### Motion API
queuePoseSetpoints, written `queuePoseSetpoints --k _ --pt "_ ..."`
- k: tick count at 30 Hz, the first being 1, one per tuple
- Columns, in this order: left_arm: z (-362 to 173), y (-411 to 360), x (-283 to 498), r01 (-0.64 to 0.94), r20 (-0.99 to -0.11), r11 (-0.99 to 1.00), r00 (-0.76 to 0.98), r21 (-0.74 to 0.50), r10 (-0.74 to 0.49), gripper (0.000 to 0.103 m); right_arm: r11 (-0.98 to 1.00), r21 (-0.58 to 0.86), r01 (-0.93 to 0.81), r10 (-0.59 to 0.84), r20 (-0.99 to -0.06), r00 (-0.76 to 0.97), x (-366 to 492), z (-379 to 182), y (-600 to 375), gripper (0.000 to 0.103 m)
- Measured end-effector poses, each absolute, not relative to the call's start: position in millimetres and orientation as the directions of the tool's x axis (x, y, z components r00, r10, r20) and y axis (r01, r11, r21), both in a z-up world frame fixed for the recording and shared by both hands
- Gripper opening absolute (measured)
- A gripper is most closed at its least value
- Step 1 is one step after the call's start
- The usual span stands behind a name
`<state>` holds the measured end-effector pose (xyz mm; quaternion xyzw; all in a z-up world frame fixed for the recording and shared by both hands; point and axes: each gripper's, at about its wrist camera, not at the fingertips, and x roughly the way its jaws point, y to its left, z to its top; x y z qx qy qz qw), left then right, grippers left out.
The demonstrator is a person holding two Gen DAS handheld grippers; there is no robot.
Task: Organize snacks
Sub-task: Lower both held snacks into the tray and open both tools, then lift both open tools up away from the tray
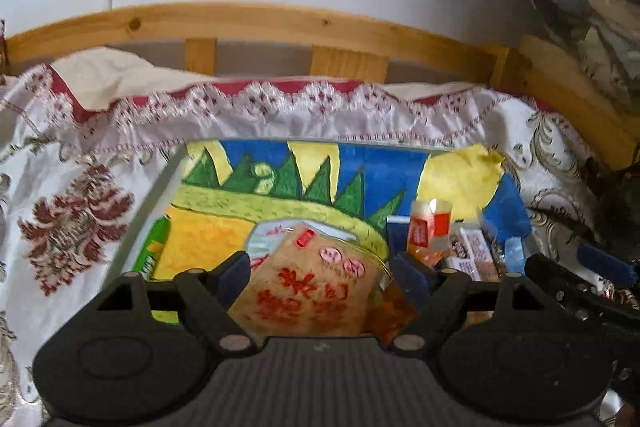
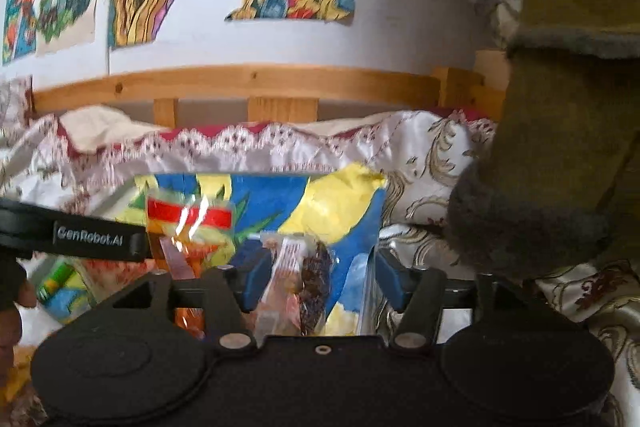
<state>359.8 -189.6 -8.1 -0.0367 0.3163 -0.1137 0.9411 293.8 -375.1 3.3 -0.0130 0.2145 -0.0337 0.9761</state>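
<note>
In the left wrist view my left gripper [image 1: 320, 273] is wide open around a tan snack packet with red characters [image 1: 308, 291], which lies on a clear tray lined with a colourful painting [image 1: 224, 239]. Small wrapped snacks [image 1: 430, 227] and white packets [image 1: 476, 251] lie at the tray's right. In the right wrist view my right gripper [image 2: 318, 277] is open, its fingers either side of a clear packet with dark pieces [image 2: 308, 287]. A red-banded clear packet [image 2: 188, 223] lies left of it. The left gripper's black arm [image 2: 80, 235] crosses at left.
A green packet [image 1: 154, 247] lies at the tray's left edge. The tray sits on a white embroidered bedspread [image 1: 72, 219] before a wooden bed rail [image 1: 248, 23]. Paintings hang on the wall. An olive sleeve [image 2: 560, 147] fills the right wrist view's right side.
</note>
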Motion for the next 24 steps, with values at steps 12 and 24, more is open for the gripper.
queuePoseSetpoints --k 12,24 --pt "68 -147 291 0.126 -0.405 0.977 0.895 -0.170 -0.186 0.102 0.998 0.036 0.059 -0.050 -0.208 0.977 232 85 -360 0.102" --pt "93 -86 184 0.095 -0.266 0.976 0.953 -0.197 -0.147 0.103 0.999 0.033 0.005 -0.002 -0.097 0.995 144 126 -321 0.102"
